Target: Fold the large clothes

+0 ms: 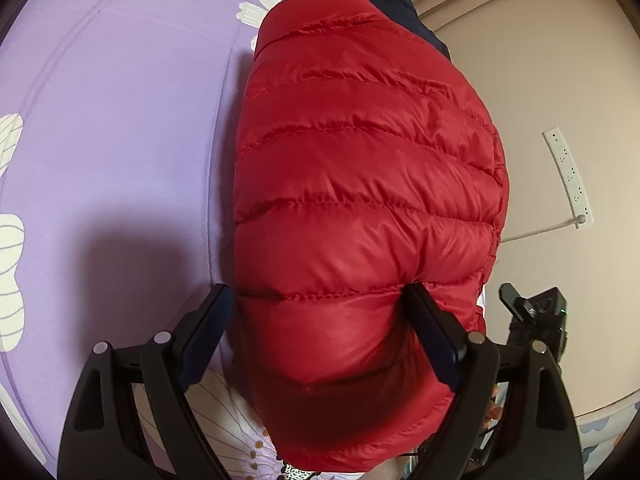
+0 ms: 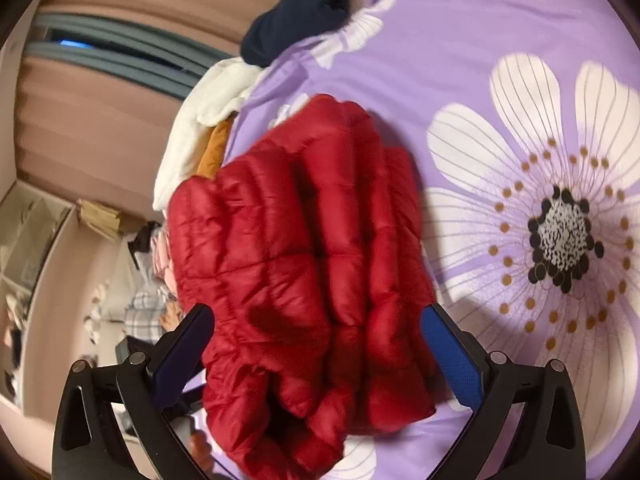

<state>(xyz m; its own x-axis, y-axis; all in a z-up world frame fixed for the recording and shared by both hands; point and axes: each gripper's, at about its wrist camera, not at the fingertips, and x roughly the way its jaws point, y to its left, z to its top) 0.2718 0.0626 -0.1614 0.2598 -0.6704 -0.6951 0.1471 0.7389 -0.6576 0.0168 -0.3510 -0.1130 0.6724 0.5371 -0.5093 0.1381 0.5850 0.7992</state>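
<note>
Left wrist view: red puffer jacket, folded, lies on the purple floral bed, bulging between the spread fingers of the left gripper. Right gripper fingers likewise stand released, straddling the jacket, gripping nothing.

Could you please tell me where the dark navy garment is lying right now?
In the right wrist view the dark navy garment lies at the top, on the edge of the purple floral bedspread, beyond the red puffer jacket and above the white garment.
</note>
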